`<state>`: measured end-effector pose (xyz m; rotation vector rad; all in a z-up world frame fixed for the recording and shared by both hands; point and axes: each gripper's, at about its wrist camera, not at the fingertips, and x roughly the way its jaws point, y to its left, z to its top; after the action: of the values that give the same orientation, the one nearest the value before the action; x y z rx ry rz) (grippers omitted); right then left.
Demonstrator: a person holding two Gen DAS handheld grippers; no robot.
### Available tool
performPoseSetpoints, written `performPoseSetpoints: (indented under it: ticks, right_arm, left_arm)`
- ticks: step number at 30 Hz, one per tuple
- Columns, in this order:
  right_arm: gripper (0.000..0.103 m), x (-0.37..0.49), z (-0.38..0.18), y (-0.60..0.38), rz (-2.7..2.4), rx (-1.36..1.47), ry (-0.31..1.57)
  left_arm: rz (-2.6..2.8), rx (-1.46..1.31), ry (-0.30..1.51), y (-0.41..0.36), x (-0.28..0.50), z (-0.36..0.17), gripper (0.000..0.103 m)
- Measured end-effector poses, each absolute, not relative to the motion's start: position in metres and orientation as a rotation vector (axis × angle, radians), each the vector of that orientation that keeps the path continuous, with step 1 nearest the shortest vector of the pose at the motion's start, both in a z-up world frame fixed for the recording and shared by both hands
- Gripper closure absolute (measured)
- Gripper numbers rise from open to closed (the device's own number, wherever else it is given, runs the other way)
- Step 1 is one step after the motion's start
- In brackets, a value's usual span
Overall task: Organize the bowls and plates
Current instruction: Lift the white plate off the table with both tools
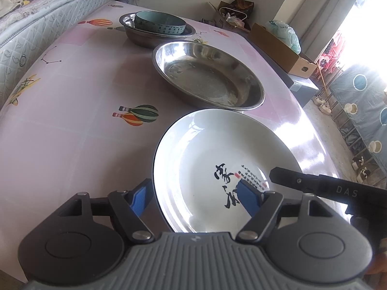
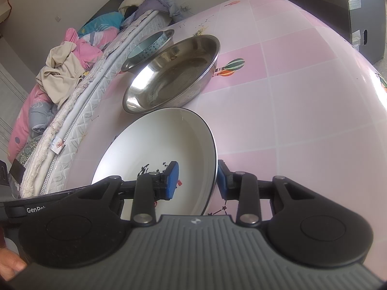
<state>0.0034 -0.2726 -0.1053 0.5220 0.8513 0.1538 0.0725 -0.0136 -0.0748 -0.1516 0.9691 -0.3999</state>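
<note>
From the left wrist view, the left hand-held gripper (image 1: 194,194) stands with its blue pads wide apart around the near left rim of the white plate (image 1: 217,159); neither pad seems to press on it. The plate is glazed ceramic, shallow, with a dark edge line and black brush writing in the middle. Beyond it on the desk (image 1: 72,133), which has a glossy pink covering with printed balloons, lies an empty steel dish (image 1: 208,75), and further back a teal bowl (image 1: 159,23) sits inside a second steel dish (image 1: 135,33).

From the right wrist view, the right hand-held gripper (image 2: 197,180) has one pad inside the plate (image 2: 164,140) and one outside its right rim. It looks clamped on the rim, though the contact is hard to judge.

I judge the step to be lifting the plate. The next move probably calls for a level lift, because smooth glaze can slip, and then a gentle set-down into the steel dish (image 2: 174,72).
</note>
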Motion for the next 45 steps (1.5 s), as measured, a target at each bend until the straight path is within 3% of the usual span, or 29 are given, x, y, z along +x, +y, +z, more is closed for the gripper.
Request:
performPoseSetpoints:
  ticks: [10, 21, 27, 29, 41, 45]
  right_arm:
    - [0.071, 0.003, -0.104, -0.272, 0.152, 0.515, 0.851]
    - [0.071, 0.001, -0.103, -0.273, 0.155, 0.499, 0.854]
    - [0.082, -0.002, -0.102, -0.269, 0.124, 0.436, 0.854]
    - [0.086, -0.002, -0.101, -0.267, 0.119, 0.415, 0.853]
    - [0.087, -0.009, -0.094, -0.267, 0.052, 0.236, 0.805]
    - [0.086, -0.012, -0.094, -0.265, 0.048, 0.215, 0.797]
  left_arm:
    - [-0.358, -0.098, 0.944, -0.015, 0.069, -0.075, 0.049]
    - [-0.326, -0.080, 0.920, -0.015, 0.066, -0.075, 0.061]
    - [-0.296, -0.090, 0.912, -0.015, 0.067, -0.075, 0.069]
    - [-0.298, -0.085, 0.912, -0.016, 0.067, -0.074, 0.070]
    - [-0.344, -0.020, 0.907, -0.032, 0.057, -0.075, 0.071]
    - [-0.344, 0.004, 0.911, -0.034, 0.058, -0.074, 0.066]
